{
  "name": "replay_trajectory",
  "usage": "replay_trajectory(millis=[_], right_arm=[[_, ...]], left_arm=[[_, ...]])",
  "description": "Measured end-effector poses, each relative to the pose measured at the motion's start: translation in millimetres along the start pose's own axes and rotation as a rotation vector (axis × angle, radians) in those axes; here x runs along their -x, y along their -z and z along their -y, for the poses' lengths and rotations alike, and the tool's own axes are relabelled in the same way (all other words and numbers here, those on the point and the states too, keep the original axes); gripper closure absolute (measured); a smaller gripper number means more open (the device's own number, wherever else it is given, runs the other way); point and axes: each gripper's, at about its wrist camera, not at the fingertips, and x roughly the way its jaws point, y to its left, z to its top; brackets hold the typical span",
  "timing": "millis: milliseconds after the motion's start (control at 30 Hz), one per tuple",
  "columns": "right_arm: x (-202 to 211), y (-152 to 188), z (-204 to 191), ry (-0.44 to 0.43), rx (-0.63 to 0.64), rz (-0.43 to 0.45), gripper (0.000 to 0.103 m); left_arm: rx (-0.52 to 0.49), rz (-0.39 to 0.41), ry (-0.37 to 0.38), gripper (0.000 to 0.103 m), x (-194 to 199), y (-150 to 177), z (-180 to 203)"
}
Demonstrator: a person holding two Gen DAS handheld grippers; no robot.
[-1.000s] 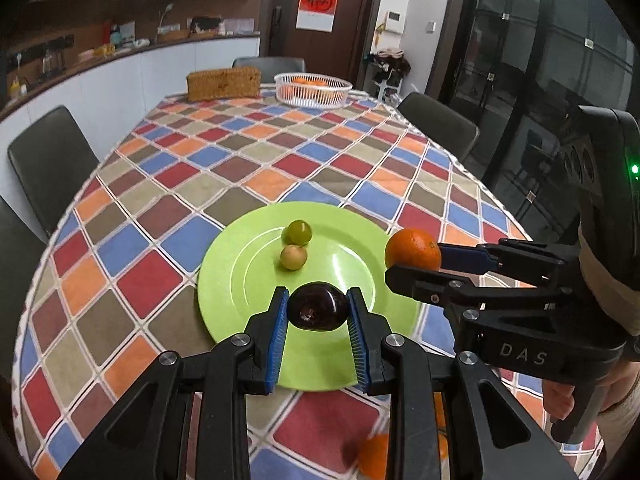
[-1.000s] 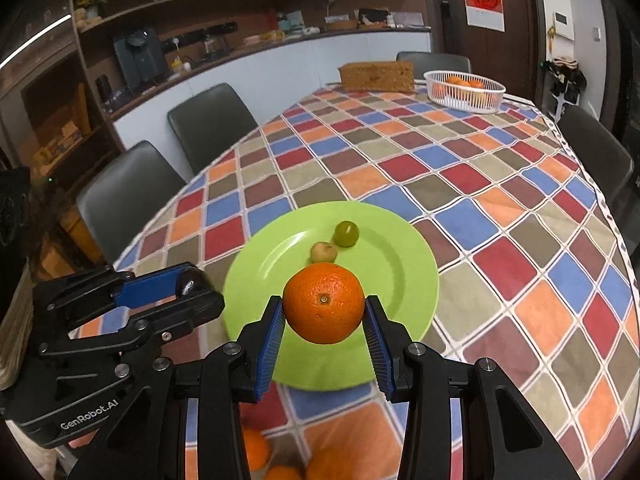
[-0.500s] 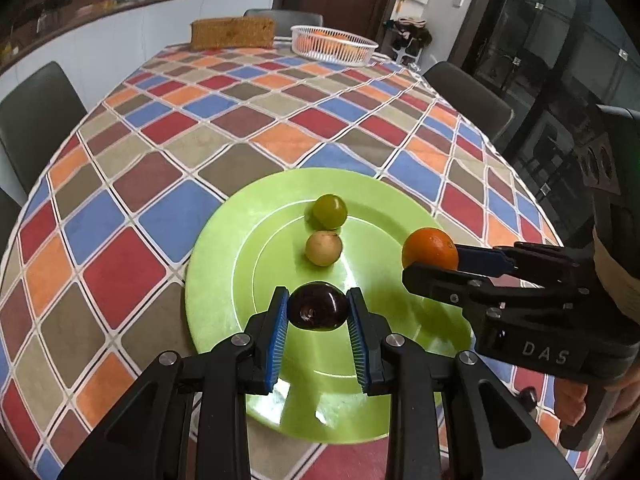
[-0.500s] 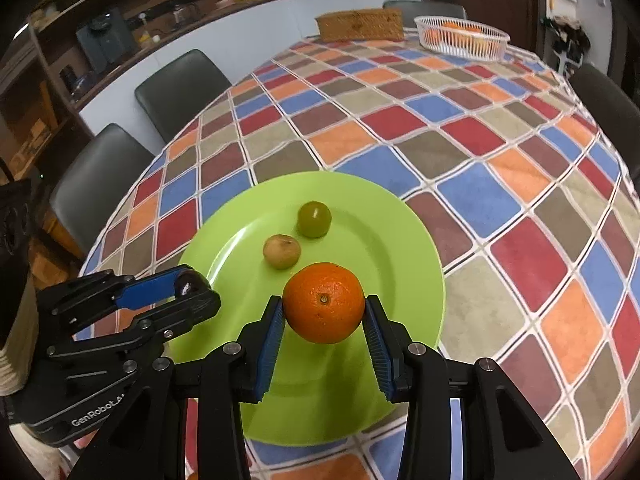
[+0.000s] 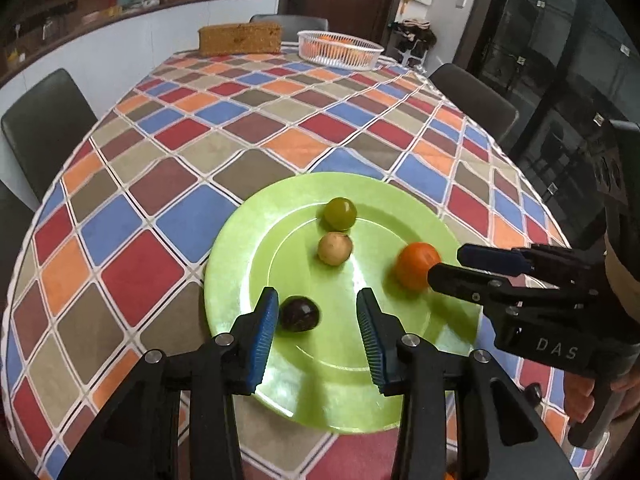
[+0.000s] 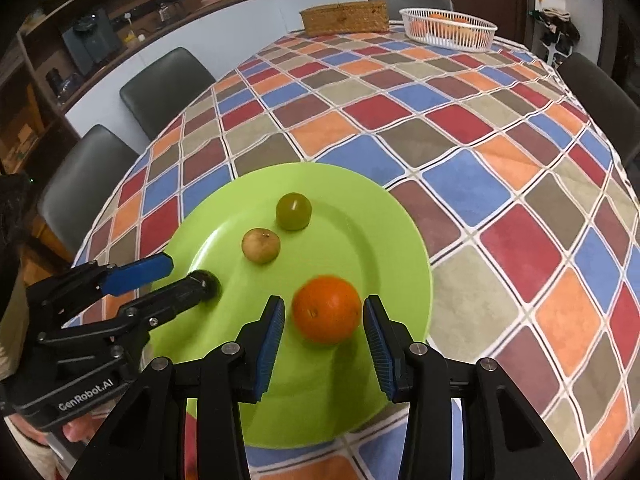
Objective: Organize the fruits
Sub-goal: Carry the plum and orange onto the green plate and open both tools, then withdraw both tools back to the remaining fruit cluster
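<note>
A lime green plate [image 5: 280, 360] [image 6: 392, 240] sits on the checked tablecloth. On it lie a green fruit [image 5: 340, 213] [image 6: 294, 211], a tan fruit [image 5: 335, 248] [image 6: 261, 245], a dark plum [image 5: 299, 314] and an orange [image 6: 326, 309] [image 5: 417, 265]. My left gripper [image 5: 318, 330] is open over the plate, the plum lying loose by its left pad. My right gripper [image 6: 324, 334] is open, with the orange resting on the plate between its pads. In the right wrist view the left gripper [image 6: 168, 278] hides most of the plum.
A white basket [image 5: 340, 50] [image 6: 448, 32] with oranges and a woven box [image 5: 240, 40] [image 6: 344, 18] stand at the far end of the table. Dark chairs [image 5: 44, 120] [image 6: 164, 84] ring the table. More fruit shows at the near edge, under the grippers.
Both grippers came down over the plate and opened. The plum and the orange left the pads and now lie on the plate.
</note>
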Motion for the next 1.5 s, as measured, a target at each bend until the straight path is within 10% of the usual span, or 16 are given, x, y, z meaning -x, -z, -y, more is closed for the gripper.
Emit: replay_trajectory(millis=[867, 1500], right_arm=[[154, 89, -47, 0.051, 0.111, 0.294, 0.054], [149, 161, -52, 0.087, 0.087, 0.221, 0.054]], left_arm=[[-0.187, 0.285, -0.039, 0.037, 158, 73, 69], [-0.310, 0.239, -0.045, 0.034, 150, 134, 86]])
